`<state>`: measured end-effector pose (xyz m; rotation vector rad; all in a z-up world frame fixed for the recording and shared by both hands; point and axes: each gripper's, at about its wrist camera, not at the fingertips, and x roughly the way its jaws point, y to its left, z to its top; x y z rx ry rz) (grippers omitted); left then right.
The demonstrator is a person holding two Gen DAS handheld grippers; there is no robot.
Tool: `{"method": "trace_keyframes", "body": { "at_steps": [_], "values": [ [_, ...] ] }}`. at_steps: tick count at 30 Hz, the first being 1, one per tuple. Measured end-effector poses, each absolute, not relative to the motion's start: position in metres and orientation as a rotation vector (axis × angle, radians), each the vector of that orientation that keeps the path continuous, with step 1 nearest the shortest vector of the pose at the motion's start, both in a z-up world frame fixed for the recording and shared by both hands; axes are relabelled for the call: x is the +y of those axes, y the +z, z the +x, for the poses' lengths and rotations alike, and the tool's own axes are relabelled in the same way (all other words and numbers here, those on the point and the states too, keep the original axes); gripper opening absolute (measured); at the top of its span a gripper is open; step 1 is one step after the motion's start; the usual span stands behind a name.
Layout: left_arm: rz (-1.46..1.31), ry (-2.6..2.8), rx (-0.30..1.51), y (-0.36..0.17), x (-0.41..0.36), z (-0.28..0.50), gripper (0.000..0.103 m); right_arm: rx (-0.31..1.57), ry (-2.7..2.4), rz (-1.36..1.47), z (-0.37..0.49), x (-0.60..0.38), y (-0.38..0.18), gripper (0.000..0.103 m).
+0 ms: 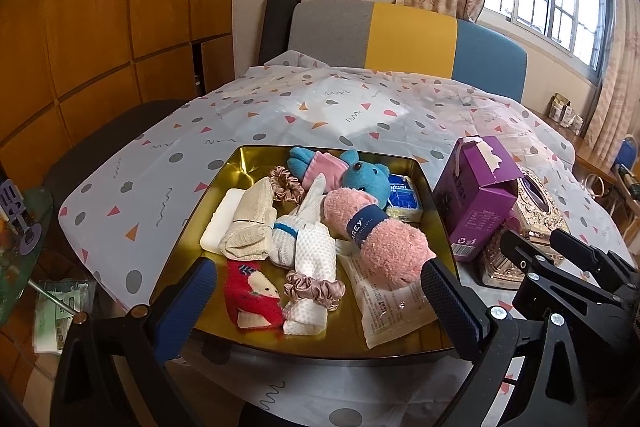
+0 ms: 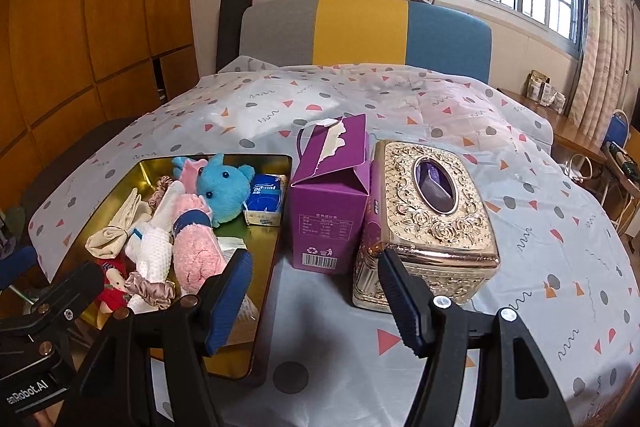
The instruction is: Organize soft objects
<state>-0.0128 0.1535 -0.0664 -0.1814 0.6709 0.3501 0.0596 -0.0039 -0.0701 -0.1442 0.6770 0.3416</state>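
Note:
A gold metal tray [image 1: 432, 203] [image 2: 276, 239] on the patterned table holds soft items: a blue plush bear [image 1: 366, 175] [image 2: 226, 187], a rolled pink fluffy cloth [image 1: 380, 235] [image 2: 196, 251], white knit cloths [image 1: 312, 247], a beige cloth [image 1: 252, 215], a red sock [image 1: 252, 291], two satin scrunchies [image 1: 316, 287] and a tissue pack [image 1: 404, 193]. My left gripper [image 1: 316, 303] is open and empty above the tray's near edge. My right gripper [image 2: 316, 295] is open and empty, between the tray and the gold tissue box [image 2: 432, 215].
A purple carton [image 1: 472, 199] [image 2: 332, 203] stands just right of the tray, with the ornate gold tissue box beside it. A grey, yellow and blue sofa back [image 1: 404, 39] lies behind the table. A glass side table [image 1: 24, 239] is at the left.

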Motion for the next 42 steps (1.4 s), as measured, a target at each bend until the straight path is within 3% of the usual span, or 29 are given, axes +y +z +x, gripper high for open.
{"method": "trace_keyframes", "body": {
  "at_steps": [42],
  "values": [
    [-0.165, 0.431, 0.693, -0.0675, 0.1593, -0.0175, 0.103, 0.692, 0.354, -0.143, 0.057, -0.0032, -0.0741, 0.066]
  ]
}}
